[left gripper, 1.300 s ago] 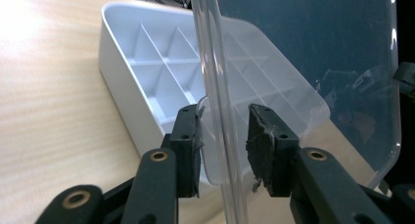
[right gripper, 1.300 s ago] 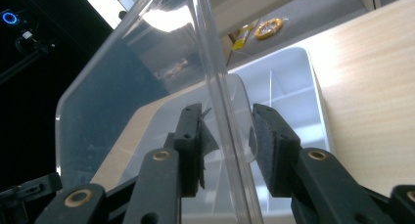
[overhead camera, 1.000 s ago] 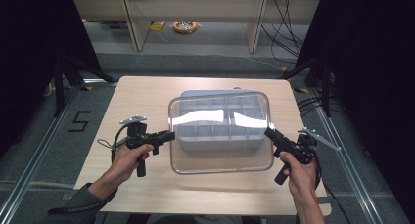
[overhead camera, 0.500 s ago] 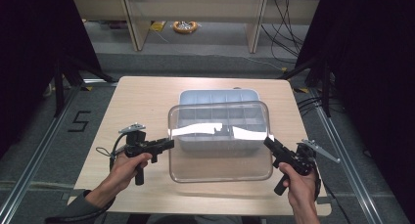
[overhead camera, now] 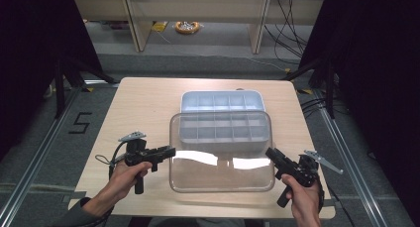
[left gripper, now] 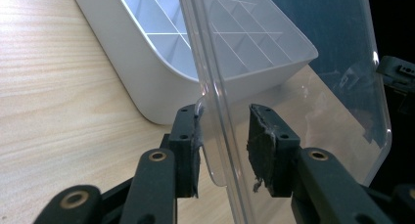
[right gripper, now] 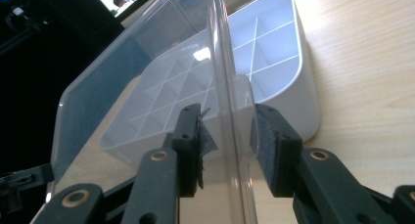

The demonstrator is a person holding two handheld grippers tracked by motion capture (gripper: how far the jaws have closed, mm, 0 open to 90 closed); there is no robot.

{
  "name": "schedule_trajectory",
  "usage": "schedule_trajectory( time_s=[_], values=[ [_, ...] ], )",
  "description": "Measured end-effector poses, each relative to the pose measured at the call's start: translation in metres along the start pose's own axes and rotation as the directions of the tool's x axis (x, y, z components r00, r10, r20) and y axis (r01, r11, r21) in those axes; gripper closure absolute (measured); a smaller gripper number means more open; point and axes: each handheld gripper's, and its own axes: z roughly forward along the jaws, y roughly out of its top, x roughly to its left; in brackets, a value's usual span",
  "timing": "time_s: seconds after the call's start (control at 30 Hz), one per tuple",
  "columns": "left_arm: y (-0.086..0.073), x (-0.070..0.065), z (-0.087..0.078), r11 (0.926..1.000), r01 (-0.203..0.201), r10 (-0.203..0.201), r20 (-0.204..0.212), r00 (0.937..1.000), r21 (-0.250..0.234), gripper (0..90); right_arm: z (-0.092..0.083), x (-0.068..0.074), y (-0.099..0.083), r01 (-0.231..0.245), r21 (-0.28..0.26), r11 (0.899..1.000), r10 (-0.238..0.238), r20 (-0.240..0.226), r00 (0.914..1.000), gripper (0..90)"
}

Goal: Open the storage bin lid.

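We hold the clear lid point(overhead camera: 222, 150) between both grippers, one on each short edge. It hangs tilted above the desk point(overhead camera: 143, 103), just in front of and partly over the white divided tray point(overhead camera: 222, 102), which sits beyond both grippers.

Left gripper point(left gripper: 222, 136): jaws at a middling gap w/ the lid's rim tab between them; one pad touches the rim, the other stands a bit off, so the grip looks loose. Right gripper point(right gripper: 227, 136): jaws likewise astride the opposite rim, small gaps either side.

Handling, our guess: thin hard plastic, light, fairly stiff but prob. flexes across its span, and slick on the pads. Best hold is at the raised rim on both ends, level, w/ gentle squeeze so it doesn't crack or slip.
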Motion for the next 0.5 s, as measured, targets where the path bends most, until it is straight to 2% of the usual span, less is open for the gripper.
schedule_trajectory(
  time_s=[0.03,0.07,0.13,0.17,0.23,0.27,0.37,0.43,0.47,0.5],
  values=[
    [-0.001,-0.001,-0.001,1.0000,-0.002,0.002,0.003,1.0000,0.004,64.3,-0.001,0.000,-0.001,-0.003,0.002,1.000,0.003,0.004,1.0000,65.4],
    [-0.003,-0.001,-0.001,1.0000,-0.006,0.006,0.002,1.0000,0.004,64.1,-0.002,-0.001,-0.003,-0.001,-0.004,1.000,0.001,-0.016,0.9999,65.3],
    [-0.005,-0.002,-0.002,1.0000,-0.002,0.002,0.002,1.0000,0.006,64.1,-0.005,-0.001,-0.007,0.003,0.005,1.000,-0.003,0.003,1.0000,65.4],
    [-0.007,-0.002,-0.002,0.9999,-0.011,0.011,0.002,0.9999,0.013,64.0,-0.006,-0.001,-0.009,-0.016,0.008,1.000,0.016,-0.003,0.9999,65.4],
    [-0.011,-0.002,-0.001,0.9997,-0.011,0.011,0.004,0.9999,0.022,63.9,-0.009,-0.004,-0.014,-0.017,0.010,1.000,0.017,-0.010,0.9998,65.3],
    [-0.013,-0.002,0.000,0.9996,-0.007,0.007,0.005,1.0000,0.026,63.9,-0.011,-0.003,-0.015,-0.030,0.018,0.999,0.030,0.003,0.9996,65.4],
    [-0.019,-0.002,0.002,0.9988,-0.005,0.005,0.007,1.0000,0.048,63.7,-0.015,-0.005,-0.021,-0.028,0.012,1.000,0.028,-0.006,0.9996,65.3],
    [-0.023,-0.002,0.003,0.9981,0.003,-0.004,0.014,0.9999,0.062,63.6,-0.019,-0.006,-0.024,-0.046,0.022,0.999,0.046,-0.003,0.9989,65.4],
    [-0.024,-0.002,0.003,0.9976,0.008,-0.009,0.017,0.9998,0.068,63.6,-0.020,-0.008,-0.025,-0.034,0.015,0.999,0.034,0.003,0.9994,65.4],
    [-0.025,-0.004,0.003,0.9977,0.012,-0.013,0.017,0.9998,0.067,63.7,-0.022,-0.008,-0.027,-0.039,0.019,0.999,0.039,-0.010,0.9992,65.4]
  ],
)
